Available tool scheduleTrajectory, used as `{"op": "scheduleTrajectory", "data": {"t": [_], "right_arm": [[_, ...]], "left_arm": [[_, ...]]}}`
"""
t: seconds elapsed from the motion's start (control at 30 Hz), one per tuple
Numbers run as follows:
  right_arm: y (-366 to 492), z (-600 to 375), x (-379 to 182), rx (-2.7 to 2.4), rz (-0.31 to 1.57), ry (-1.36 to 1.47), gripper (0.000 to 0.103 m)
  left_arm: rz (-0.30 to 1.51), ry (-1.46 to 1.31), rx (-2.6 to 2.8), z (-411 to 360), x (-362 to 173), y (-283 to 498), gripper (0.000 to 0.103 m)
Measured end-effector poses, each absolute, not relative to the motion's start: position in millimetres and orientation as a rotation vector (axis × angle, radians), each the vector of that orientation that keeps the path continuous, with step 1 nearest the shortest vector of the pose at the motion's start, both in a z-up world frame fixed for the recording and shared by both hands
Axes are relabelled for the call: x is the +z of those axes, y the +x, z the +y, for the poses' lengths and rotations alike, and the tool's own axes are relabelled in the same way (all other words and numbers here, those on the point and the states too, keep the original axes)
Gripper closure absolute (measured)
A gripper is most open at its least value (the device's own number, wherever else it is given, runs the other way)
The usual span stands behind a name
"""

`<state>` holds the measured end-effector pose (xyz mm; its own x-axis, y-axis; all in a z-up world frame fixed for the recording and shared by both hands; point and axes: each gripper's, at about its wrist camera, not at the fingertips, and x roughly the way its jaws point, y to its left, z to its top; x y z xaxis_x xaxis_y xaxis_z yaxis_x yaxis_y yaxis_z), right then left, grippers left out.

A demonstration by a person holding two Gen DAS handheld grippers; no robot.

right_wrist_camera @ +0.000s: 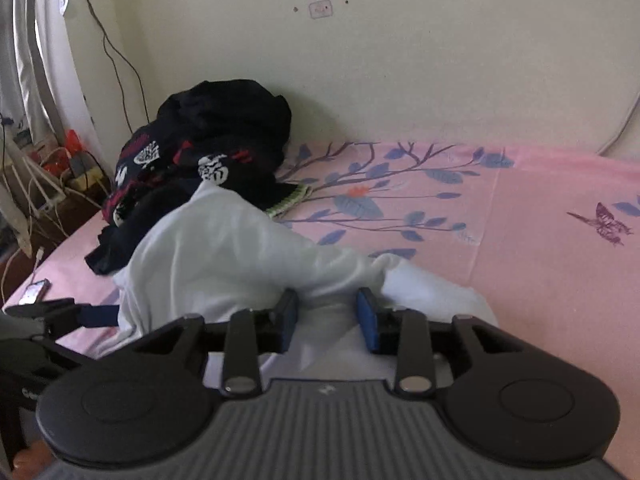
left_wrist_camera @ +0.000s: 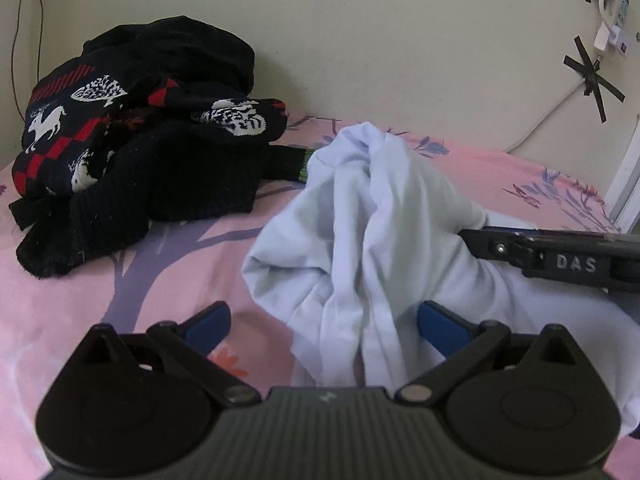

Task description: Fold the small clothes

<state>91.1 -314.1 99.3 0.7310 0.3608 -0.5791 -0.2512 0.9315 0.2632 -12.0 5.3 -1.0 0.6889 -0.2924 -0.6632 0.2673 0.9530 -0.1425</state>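
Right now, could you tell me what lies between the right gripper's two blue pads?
A bunched fold of the pale blue garment sits between the right gripper's pads; the right wrist view shows it best.

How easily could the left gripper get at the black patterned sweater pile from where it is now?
Probably yes: the left gripper is open, and bare pink sheet lies between it and the sweater pile. Only the white garment sits at its fingers.

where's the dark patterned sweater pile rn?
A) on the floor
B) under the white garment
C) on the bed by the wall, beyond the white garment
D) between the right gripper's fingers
C: the sweater pile sits heaped on the pink bed against the wall, beyond the white garment, with no fingers on it.
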Motion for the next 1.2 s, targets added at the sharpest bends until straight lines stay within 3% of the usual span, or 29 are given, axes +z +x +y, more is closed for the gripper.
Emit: {"op": "scheduleTrajectory", "data": {"t": [0.13, 0.2, 0.3, 0.47, 0.8, 0.93, 1.2], "right_arm": [[80.8, -329.4, 98.3, 0.379, 0.635, 0.275, 0.072], [67.6, -336.4, 100.9, 0.426, 0.602, 0.320, 0.056], [37.1, -351.7, 110.7, 0.444, 0.548, 0.377, 0.044], [-1.8, -386.9, 115.7, 0.393, 0.501, 0.449, 0.038], [4.8, -370.2, 76.3, 0.404, 0.639, 0.501, 0.035], [-0.2, -350.5, 81.4, 0.425, 0.629, 0.357, 0.017], [-1.8, -359.2, 79.4, 0.452, 0.621, 0.415, 0.008]], "left_arm": [[0.744, -0.053, -0.327, 8.8, -1.8, -11.5, 0.000], [0.741, -0.065, -0.331, 8.4, 2.2, -12.1, 0.000], [0.740, -0.068, -0.334, 7.7, 3.0, -12.1, 0.000], [0.737, -0.067, -0.341, 7.7, 3.4, -11.9, 0.000], [0.729, -0.048, -0.323, 3.9, 3.0, -14.6, 0.000], [0.728, -0.044, -0.317, 3.1, 3.2, -14.9, 0.000], [0.725, -0.040, -0.309, 2.3, 3.6, -15.8, 0.000]]}}
